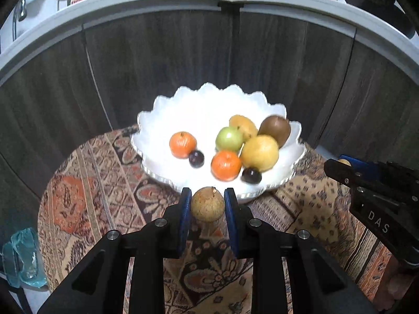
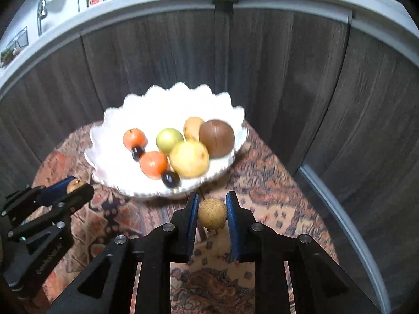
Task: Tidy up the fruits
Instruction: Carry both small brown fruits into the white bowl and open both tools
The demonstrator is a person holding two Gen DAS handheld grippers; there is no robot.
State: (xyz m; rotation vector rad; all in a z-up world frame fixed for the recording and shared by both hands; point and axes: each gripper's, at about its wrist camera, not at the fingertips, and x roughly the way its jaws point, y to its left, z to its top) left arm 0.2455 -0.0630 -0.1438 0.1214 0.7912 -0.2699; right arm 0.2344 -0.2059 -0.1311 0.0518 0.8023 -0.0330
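A white scalloped bowl [image 1: 162, 110] [image 2: 117, 115] stands on a patterned cloth and holds several fruits: two oranges [image 1: 182, 144] [image 1: 225, 165], a green apple [image 1: 229, 139], a yellow pear [image 1: 259, 153], a brown fruit [image 1: 275, 130] and two dark plums [image 1: 196, 158]. My left gripper [image 1: 207, 204] is shut on a small speckled tan fruit [image 1: 207, 204], held just before the bowl's near rim. My right gripper [image 2: 211, 213] is shut on a similar tan fruit [image 2: 212, 213], also just short of the bowl. Each gripper shows in the other's view [image 1: 343, 163] [image 2: 74, 185].
The patterned cloth [image 1: 104, 183] covers a small table set against dark wood cabinet doors [image 1: 157, 52] under a grey counter [image 1: 131, 2]. A crumpled blue-green plastic bag [image 1: 23, 256] lies at the lower left. The table's edge falls off at the right [image 2: 309, 178].
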